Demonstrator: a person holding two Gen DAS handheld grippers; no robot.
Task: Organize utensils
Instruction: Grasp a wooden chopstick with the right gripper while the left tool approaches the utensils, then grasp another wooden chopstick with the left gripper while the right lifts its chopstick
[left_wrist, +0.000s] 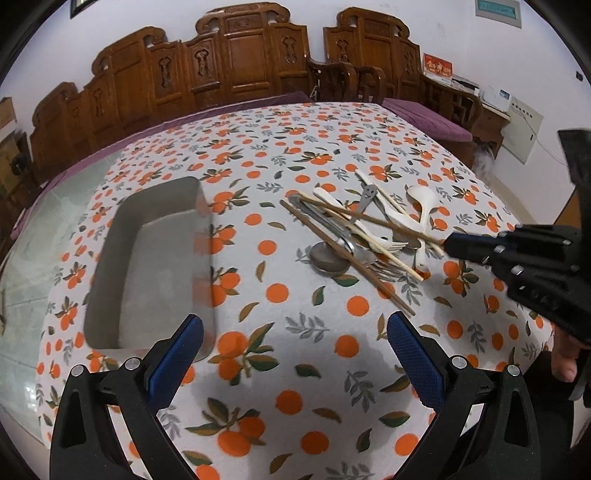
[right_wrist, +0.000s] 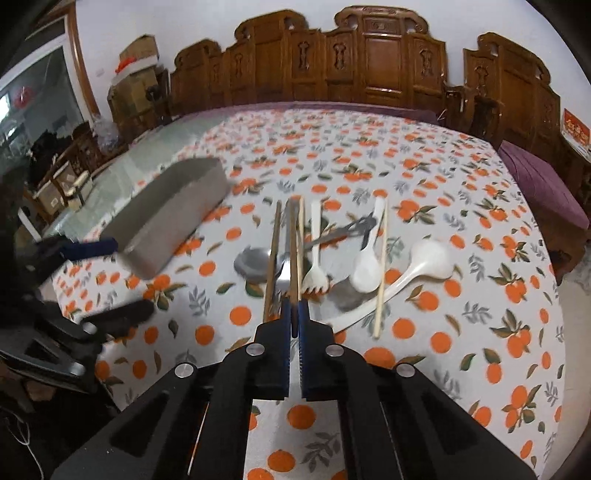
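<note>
A pile of utensils (left_wrist: 354, 229) lies on the orange-print tablecloth (left_wrist: 295, 387). It holds brown and pale chopsticks, a white fork (right_wrist: 314, 273), a white spoon (right_wrist: 365, 269), a white ladle (right_wrist: 428, 258), a metal spoon (right_wrist: 251, 262) and metal forks. My right gripper (right_wrist: 293, 317) is shut on the near end of one brown chopstick (right_wrist: 293, 251). The left wrist view shows the right gripper (left_wrist: 450, 243) at the pile's right edge. My left gripper (left_wrist: 295, 336) hangs open over bare cloth, near the empty grey tray (left_wrist: 155, 266). Nothing is between its fingers.
Carved wooden chairs (left_wrist: 251, 62) line the far side of the table, with purple cushions (right_wrist: 535, 184) on the seats. Left of the cloth the bare glass tabletop (left_wrist: 33, 229) shows. A hand (left_wrist: 565, 362) holds the right gripper's handle.
</note>
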